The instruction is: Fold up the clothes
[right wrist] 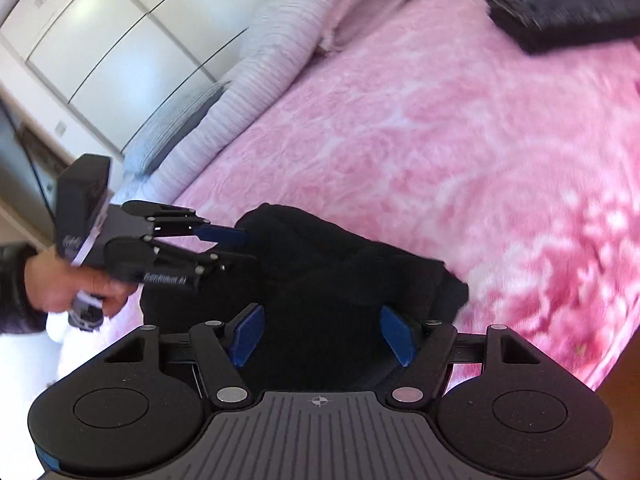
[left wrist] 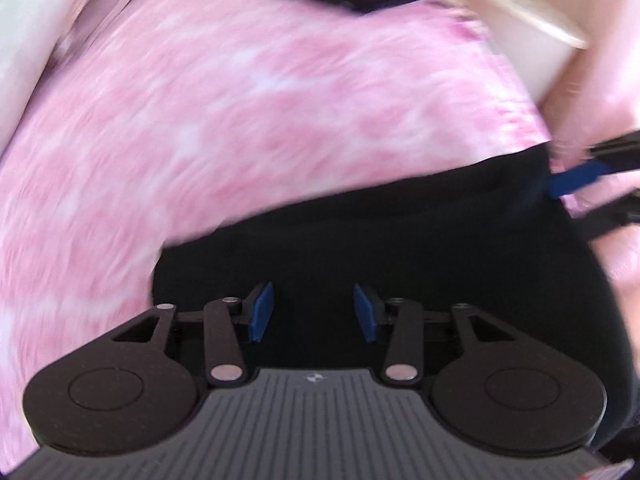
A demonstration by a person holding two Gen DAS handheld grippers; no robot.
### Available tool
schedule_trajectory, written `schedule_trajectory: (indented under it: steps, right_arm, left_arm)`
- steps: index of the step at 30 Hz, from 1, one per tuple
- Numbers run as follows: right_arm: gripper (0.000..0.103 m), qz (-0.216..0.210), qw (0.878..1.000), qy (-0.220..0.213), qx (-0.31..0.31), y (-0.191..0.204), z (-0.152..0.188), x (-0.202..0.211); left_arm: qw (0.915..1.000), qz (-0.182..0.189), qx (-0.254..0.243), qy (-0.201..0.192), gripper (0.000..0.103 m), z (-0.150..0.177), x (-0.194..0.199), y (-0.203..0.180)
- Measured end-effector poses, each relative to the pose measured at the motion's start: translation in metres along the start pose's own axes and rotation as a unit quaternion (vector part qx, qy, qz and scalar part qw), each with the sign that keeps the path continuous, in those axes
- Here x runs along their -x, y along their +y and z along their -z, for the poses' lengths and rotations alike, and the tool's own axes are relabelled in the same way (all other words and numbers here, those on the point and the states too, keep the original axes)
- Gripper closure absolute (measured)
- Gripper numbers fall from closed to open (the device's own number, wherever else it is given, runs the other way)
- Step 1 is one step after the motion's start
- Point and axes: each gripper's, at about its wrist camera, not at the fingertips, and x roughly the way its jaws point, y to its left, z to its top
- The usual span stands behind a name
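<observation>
A black garment point(right wrist: 340, 264) lies bunched on a pink mottled blanket point(right wrist: 460, 140) near the bed's front edge. My right gripper point(right wrist: 322, 334) hangs just above its near part, blue pads wide apart, nothing pinched. My left gripper point(right wrist: 236, 246) comes in from the left in a person's hand point(right wrist: 68, 284), fingertips at the garment's left edge with a gap between them. In the left wrist view my left gripper point(left wrist: 314, 312) stands open over the black garment point(left wrist: 400, 240). The right gripper's blue pad point(left wrist: 576, 180) touches its far right corner.
A dark folded stack point(right wrist: 560, 8) rests at the blanket's far side. Striped pillows point(right wrist: 280, 40) line the left edge, with white wardrobe doors point(right wrist: 120, 40) behind them. The bed's edge and brown floor point(right wrist: 624, 400) show at the lower right.
</observation>
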Motion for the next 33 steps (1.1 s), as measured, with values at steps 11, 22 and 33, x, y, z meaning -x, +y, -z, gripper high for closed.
schedule_trajectory:
  steps: [11, 22, 33]
  right_arm:
    - [0.029, 0.061, 0.993, 0.026, 0.095, 0.052, 0.019, 0.0]
    - [0.028, 0.088, 0.966, 0.111, 0.215, 0.123, 0.096, -0.039]
    - [0.012, 0.207, 0.973, 0.079, 0.06, 0.169, 0.085, 0.039]
  left_arm:
    - [0.9945, -0.065, 0.069, -0.046, 0.073, 0.038, 0.061, 0.031]
    - [0.9971, -0.064, 0.042, -0.005, 0.06, 0.117, 0.061, 0.033]
    - [0.989, -0.072, 0.126, -0.031, 0.043, 0.149, 0.169, 0.014]
